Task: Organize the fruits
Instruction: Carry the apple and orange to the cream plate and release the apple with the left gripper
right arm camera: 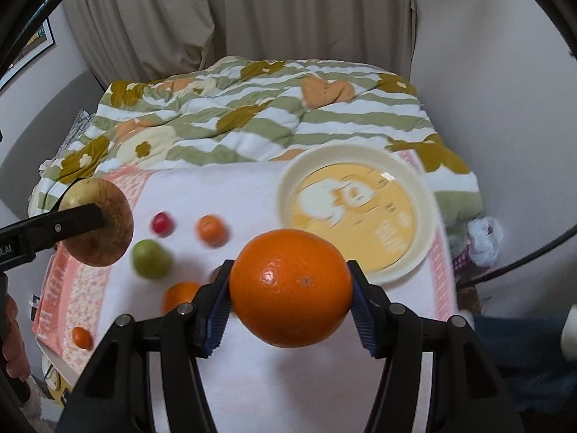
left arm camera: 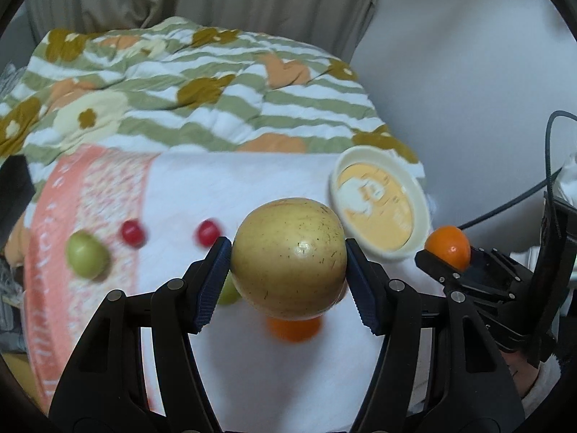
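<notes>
My left gripper [left arm camera: 288,263] is shut on a yellow-green apple [left arm camera: 288,258] and holds it above the white cloth [left arm camera: 252,187]. It also shows at the left of the right wrist view [right arm camera: 97,227]. My right gripper [right arm camera: 290,288] is shut on a large orange [right arm camera: 291,287], also raised; it shows in the left wrist view [left arm camera: 448,246]. A cream bowl with a yellow inside [right arm camera: 355,216] lies empty on the cloth beyond the orange, and shows in the left wrist view [left arm camera: 378,202]. Loose on the cloth are a green fruit [right arm camera: 149,258], a red fruit [right arm camera: 162,223] and small oranges [right arm camera: 212,230].
The cloth has a pink patterned border [left arm camera: 72,198] and lies on a bed with a green striped floral quilt [right arm camera: 252,115]. Curtains [right arm camera: 288,11] hang behind. A wall [right arm camera: 505,90] stands on the right. A black cable [left arm camera: 548,166] runs past the right gripper.
</notes>
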Demonstrator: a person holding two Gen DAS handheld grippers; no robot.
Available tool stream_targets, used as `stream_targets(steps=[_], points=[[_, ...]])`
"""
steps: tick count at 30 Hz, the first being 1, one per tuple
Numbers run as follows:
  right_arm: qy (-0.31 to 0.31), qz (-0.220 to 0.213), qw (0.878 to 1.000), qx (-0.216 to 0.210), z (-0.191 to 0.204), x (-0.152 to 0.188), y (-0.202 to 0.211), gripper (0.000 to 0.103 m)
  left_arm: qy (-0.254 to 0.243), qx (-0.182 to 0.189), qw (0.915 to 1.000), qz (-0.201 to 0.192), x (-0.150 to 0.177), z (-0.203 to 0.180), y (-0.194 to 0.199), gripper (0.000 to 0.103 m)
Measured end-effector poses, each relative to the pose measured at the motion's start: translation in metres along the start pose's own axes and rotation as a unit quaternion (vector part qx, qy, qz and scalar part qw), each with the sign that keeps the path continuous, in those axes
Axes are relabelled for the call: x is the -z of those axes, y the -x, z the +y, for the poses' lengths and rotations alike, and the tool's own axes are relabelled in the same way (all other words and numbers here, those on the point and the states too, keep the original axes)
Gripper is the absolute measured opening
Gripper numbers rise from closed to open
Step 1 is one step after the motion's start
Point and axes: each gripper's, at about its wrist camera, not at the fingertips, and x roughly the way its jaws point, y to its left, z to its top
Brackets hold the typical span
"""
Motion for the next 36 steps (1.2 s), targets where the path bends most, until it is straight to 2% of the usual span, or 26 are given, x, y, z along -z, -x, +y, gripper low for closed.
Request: stream_targets(steps=[8,14,20,26,29,33,34,36], points=[[0.016,0.008,1.0,-0.004,-0.077,-0.039,-0.026,0.055,-0.004,0.009,0.9999,0.001,-0.036,-0.061,-0.059,0.071],[0.007,0.009,1.0,-0.001,-0.112,-0.056,-0.045,0.055,-0.026,0.014,0.9992,0.027,-0.056,-0.086,-0.108,0.071],[-0.022,0.015,1.0,0.008,-0.132,-0.062,-0.061,0.055,-0.067,0.019,0.9961,0.055,-0.068,-0.11,-0.153,0.071],[-0.047,0.024,0.998,0.021,-0.147,-0.062,-0.073,0.055,-0.116,0.007,0.9902,0.077,-0.071,-0.128,-0.189,0.071],[-0.06,0.027,0.997,0.028,-0.157,-0.062,-0.076,0.055,-0.132,0.006,0.9876,0.085,-0.071,-0.131,-0.2,0.071],[-0.075,0.028,0.996,0.036,-0.164,-0.06,-0.075,0.055,-0.148,0.0,0.9863,0.073,-0.076,-0.136,-0.199,0.071],[-0.079,0.027,0.996,0.037,-0.166,-0.06,-0.074,0.055,-0.149,0.005,0.9863,0.07,-0.077,-0.136,-0.197,0.072],[-0.086,0.025,0.995,0.037,-0.169,-0.06,-0.073,0.055,-0.153,0.006,0.9861,0.064,-0.082,-0.138,-0.192,0.09]])
